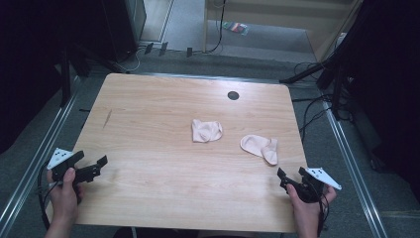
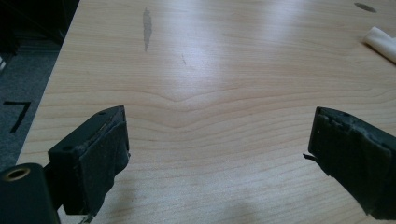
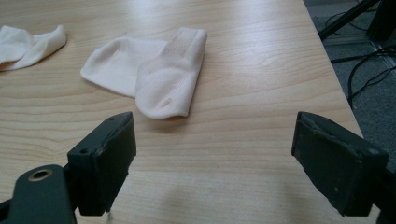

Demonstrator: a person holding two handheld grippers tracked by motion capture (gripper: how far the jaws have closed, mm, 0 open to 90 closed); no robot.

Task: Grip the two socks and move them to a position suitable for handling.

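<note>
We see two pale socks on a wooden counter, both grippers held back at its near edge. The right sock lies folded over itself near the counter's right side, just ahead of the right gripper; the left sock sits crumpled near the middle, apart from the first. In the right gripper view the right sock lies beyond the fingers, clear of them, while the left sock is cut off by the frame's left edge. Those fingers stand released, wide apart, with bare wood between them.

The left gripper hovers over the near left corner, well apart from both socks. Its fingers are likewise released, nothing between them; in its own view we catch just a white sliver of the left sock at the right edge.

A dark round hole marks the far side of the counter, and a grey streak its left part. On the floor left of the counter, the left gripper view shows a black mark shaped like a 7, partly cut off. A small colourful item lies on the floor far behind; we cannot make out what it is. The room's sides are too dark to read.
</note>
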